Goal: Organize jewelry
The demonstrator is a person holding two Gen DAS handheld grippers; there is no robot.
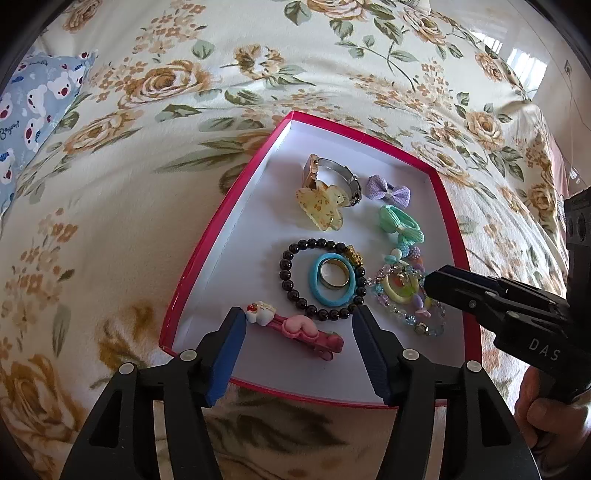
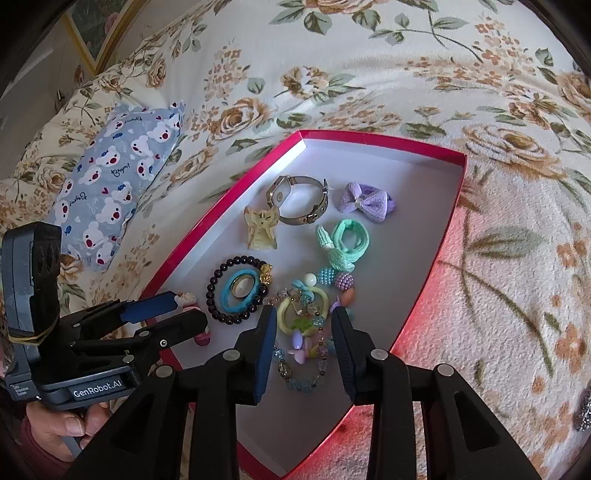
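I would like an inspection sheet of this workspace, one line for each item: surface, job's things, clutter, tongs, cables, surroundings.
Surface: floral blanket on a bed, with a red-rimmed white tray lying on it.
Job's things: in the tray, a watch, yellow hair claw, purple bow, green hair tie, black bead bracelet around a blue ring, pastel bead bracelet, pink hair clip.
Clutter: nothing seen.
Tongs: left tongs open over the pink hair clip; right tongs open over the pastel bead bracelet; neither holds anything.
Cables: nothing seen.
Surroundings: blue bear-print pillow; picture frame.
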